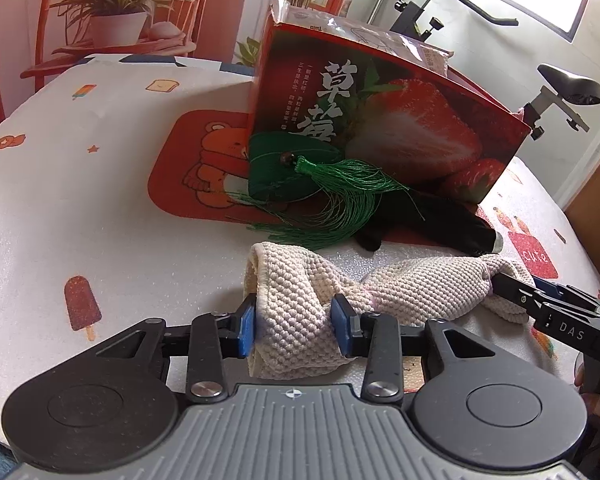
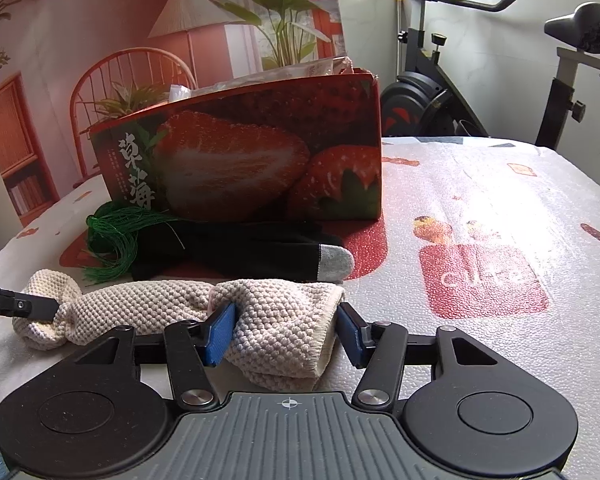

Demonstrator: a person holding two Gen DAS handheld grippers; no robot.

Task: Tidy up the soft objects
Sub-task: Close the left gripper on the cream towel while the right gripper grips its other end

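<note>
A cream knitted cloth [image 1: 420, 284] lies bunched lengthwise on the table, near the front edge. My left gripper [image 1: 294, 324] is shut on its left end, with both blue pads pressed into the knit. My right gripper [image 2: 286, 332] is shut on the cloth's [image 2: 148, 300] other end; in the left wrist view it [image 1: 500, 282] reaches in from the right. The left gripper's finger [image 2: 40, 306] shows at the far left of the right wrist view. Behind the cloth lie a black glove [image 1: 452, 220] with a grey fingertip and a green tassel ornament [image 1: 332, 188].
A tall red strawberry-printed box [image 1: 400, 120] holding plastic packets stands behind the soft things, partly on a red bear mat [image 1: 188, 168]. The table has a white printed cover [image 2: 480, 200]. An exercise bike [image 2: 440, 80] stands beyond the far edge.
</note>
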